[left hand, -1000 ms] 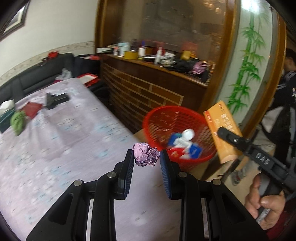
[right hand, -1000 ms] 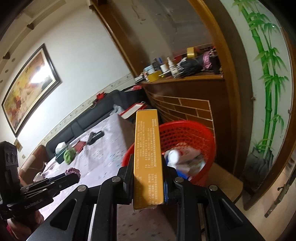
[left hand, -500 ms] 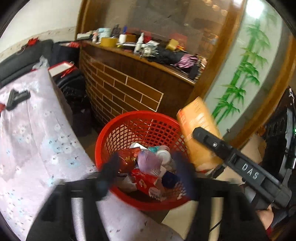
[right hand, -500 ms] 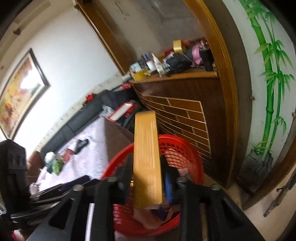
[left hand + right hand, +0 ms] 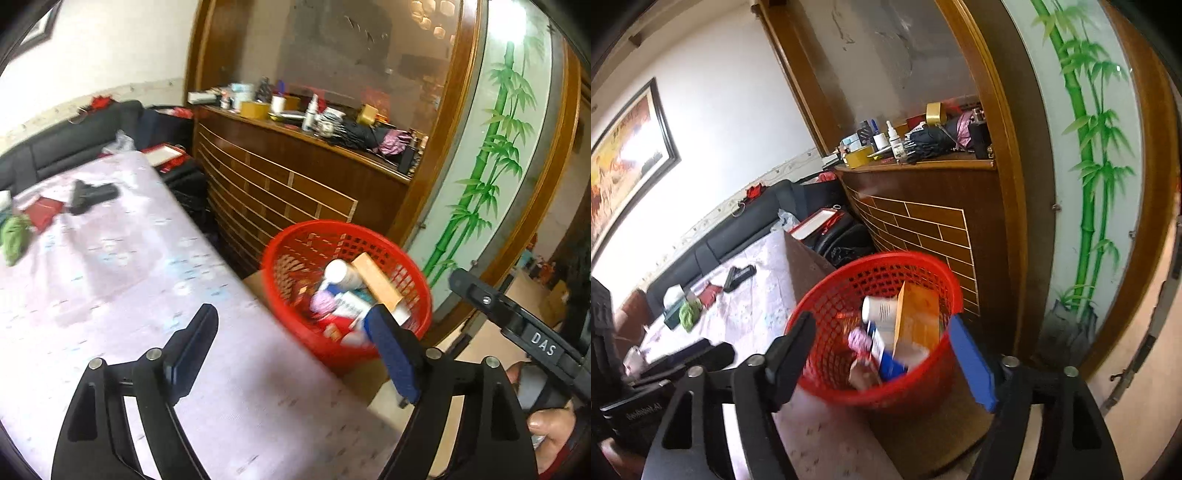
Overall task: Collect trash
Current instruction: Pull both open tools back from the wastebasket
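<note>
Both grippers, left (image 5: 295, 343) and right (image 5: 886, 354), are now hanging wide open and empty near the table (image 5: 122, 280) edge, having just released the pink wad (image 5: 320, 303) and orange box (image 5: 916, 317), which are lying in the red basket (image 5: 827, 295) beyond, so two more pieces are collected.
</note>
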A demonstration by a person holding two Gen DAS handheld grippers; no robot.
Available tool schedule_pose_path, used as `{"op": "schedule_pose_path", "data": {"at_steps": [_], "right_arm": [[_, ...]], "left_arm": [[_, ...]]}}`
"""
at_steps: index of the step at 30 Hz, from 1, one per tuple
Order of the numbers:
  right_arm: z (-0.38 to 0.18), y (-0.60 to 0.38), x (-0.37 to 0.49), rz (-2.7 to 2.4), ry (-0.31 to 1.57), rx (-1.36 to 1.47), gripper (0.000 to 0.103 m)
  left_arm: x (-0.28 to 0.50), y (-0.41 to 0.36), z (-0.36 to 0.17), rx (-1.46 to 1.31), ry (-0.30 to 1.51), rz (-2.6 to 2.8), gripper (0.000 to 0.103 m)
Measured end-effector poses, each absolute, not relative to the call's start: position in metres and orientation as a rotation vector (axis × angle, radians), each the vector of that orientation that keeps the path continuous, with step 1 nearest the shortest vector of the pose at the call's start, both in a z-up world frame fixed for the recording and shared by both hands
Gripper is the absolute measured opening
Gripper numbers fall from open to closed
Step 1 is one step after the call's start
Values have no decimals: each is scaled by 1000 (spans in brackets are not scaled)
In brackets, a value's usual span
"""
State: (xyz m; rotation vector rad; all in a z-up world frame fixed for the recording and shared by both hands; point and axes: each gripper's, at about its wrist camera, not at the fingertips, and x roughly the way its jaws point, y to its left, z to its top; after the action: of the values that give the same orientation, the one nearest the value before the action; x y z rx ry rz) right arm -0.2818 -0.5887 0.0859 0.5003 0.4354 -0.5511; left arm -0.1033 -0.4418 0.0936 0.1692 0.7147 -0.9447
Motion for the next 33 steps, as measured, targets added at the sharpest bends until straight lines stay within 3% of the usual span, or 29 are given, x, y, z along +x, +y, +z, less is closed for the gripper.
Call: {"op": "schedule_pose_path", "data": {"at_steps": [5, 15, 33], "right_arm": [[87, -536, -289, -627, 473, 371, 92], [87, -452, -320, -703, 386, 284, 99], [67, -428, -302, -723, 481, 224, 101]], "left_arm": [[-119, -387, 98, 174, 658, -888, 93], [-171, -289, 80, 185, 494, -728, 103], [-185, -264, 63, 293, 505, -467, 103]]}}
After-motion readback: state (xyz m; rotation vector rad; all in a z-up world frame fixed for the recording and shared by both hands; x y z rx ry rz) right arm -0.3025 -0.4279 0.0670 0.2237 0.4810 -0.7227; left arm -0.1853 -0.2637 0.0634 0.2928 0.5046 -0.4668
